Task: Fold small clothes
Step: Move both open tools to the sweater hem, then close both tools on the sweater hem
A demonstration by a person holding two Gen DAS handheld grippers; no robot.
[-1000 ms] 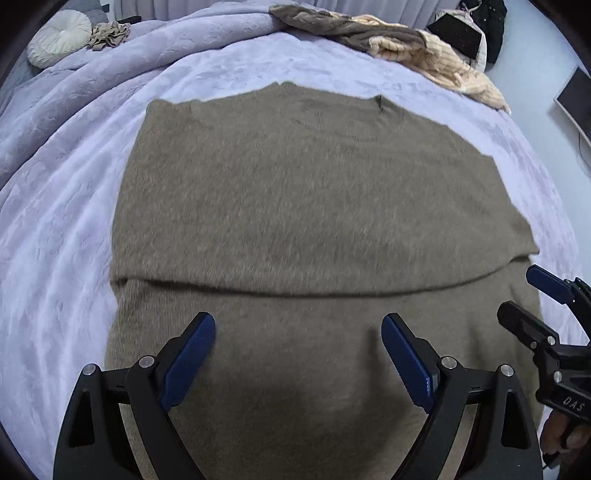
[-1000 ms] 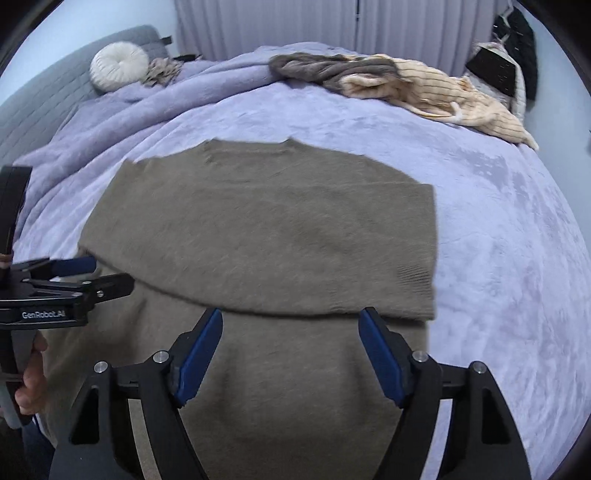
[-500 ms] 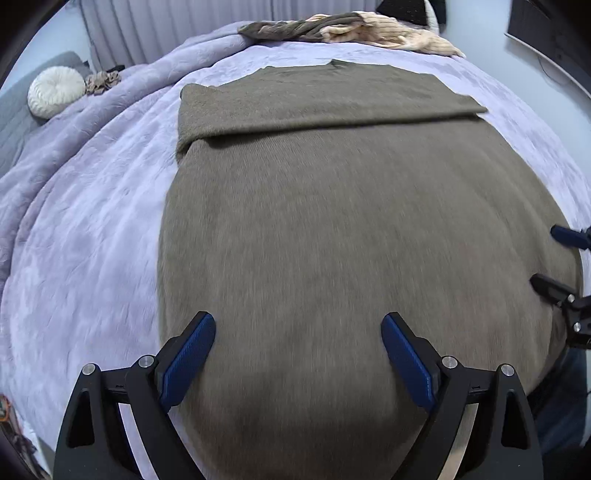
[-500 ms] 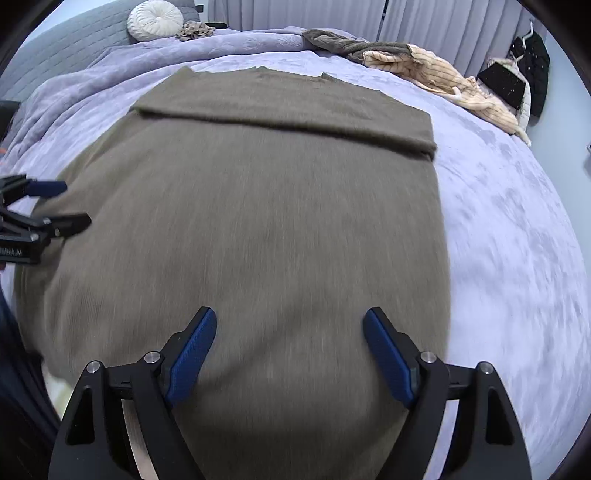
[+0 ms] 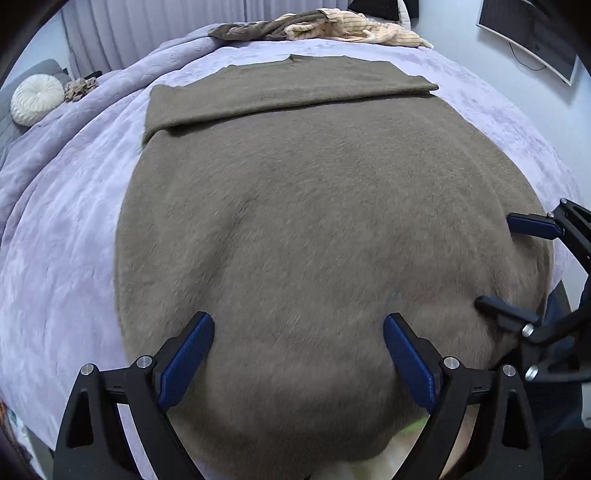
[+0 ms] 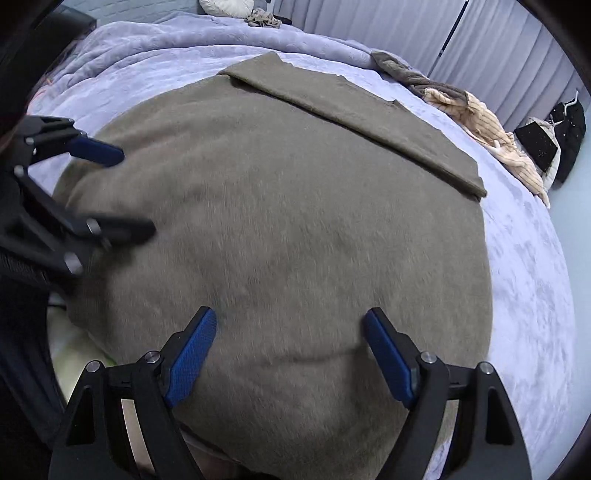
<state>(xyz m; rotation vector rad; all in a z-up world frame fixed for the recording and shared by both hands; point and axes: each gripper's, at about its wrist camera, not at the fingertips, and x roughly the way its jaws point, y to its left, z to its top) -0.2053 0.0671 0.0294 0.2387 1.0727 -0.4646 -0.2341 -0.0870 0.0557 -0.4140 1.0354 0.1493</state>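
Observation:
An olive-brown knit sweater [image 5: 314,221] lies flat on the lilac bed cover [image 5: 66,229], its far part folded over into a band [image 5: 280,88]. Its near hem hangs over the bed's front edge. My left gripper [image 5: 298,354] is open, hovering just above the sweater's near part. My right gripper [image 6: 290,350] is open too, low over the same near part to the right. Each gripper shows in the other's view: the right one [image 5: 517,273] at the sweater's right edge, the left one [image 6: 110,192] at its left edge. The sweater also fills the right wrist view [image 6: 295,221].
A heap of beige and brown clothes [image 5: 325,29] lies at the bed's far end. A round white cushion [image 5: 37,99] sits far left. Curtains [image 6: 480,55] hang behind, a black bag [image 6: 546,144] stands far right, and a wall screen [image 5: 532,37] hangs at the right.
Both grippers have pulled back from the folded band toward the near hem and dropped lower over the sweater. Both stay open; the sweater has not moved.

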